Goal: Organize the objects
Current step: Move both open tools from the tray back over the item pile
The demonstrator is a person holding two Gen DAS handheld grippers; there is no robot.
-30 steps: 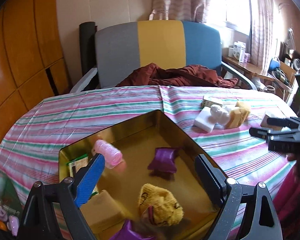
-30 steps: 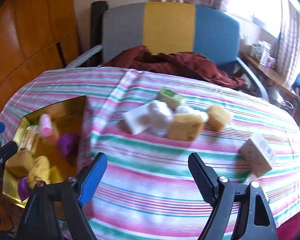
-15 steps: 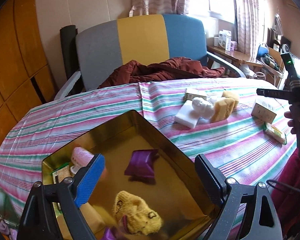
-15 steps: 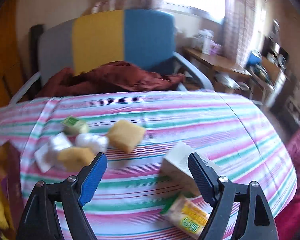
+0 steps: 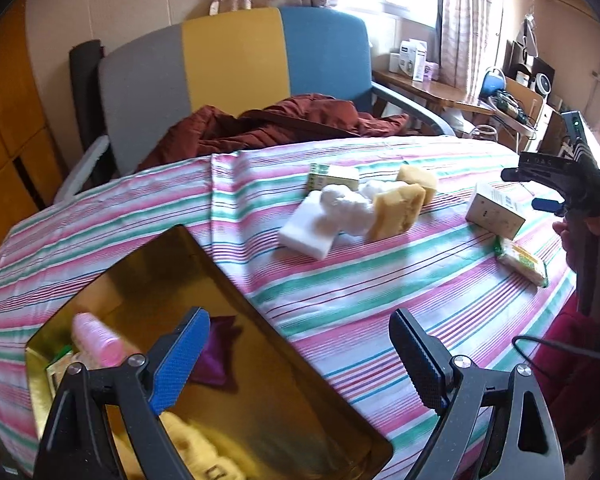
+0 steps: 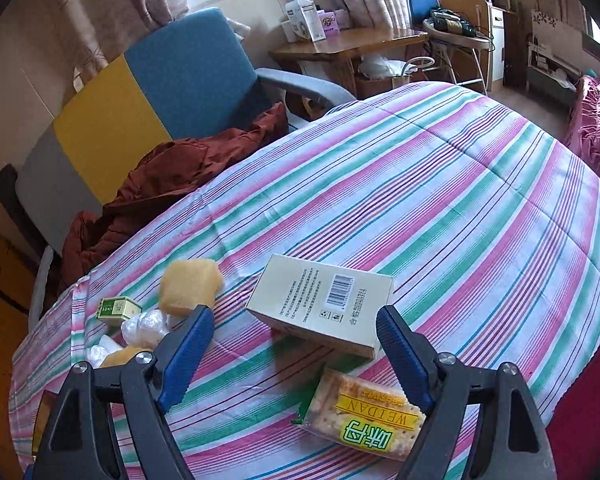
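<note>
A gold tin (image 5: pixel 236 292) sits at the near left of the striped cloth, holding a pink curler (image 5: pixel 96 340), a purple pouch (image 5: pixel 216 356) and a yellow knitted item (image 5: pixel 192 440). My left gripper (image 5: pixel 300 344) hangs open over the tin's right rim, with nothing between its pads. Mid-table lie a white block (image 5: pixel 308 232), cotton balls (image 5: pixel 346 208), two yellow sponges (image 5: pixel 396 212) and a small green box (image 5: pixel 332 176). My right gripper (image 6: pixel 294 316) is open just above a cream box (image 6: pixel 324 300) and a cracker pack (image 6: pixel 364 420), touching neither.
Behind the table stands a grey, yellow and blue chair (image 5: pixel 236 60) with a maroon garment (image 5: pixel 268 128) draped on it. A wooden side table (image 6: pixel 352 40) with boxes is at the back right. A pink quilt (image 6: pixel 596 128) lies past the cloth's right edge.
My left gripper has slid right, from over the tin's middle to its right rim. My right gripper has swung right and rolled, leaving the sponge pile for the cream box and cracker pack.
</note>
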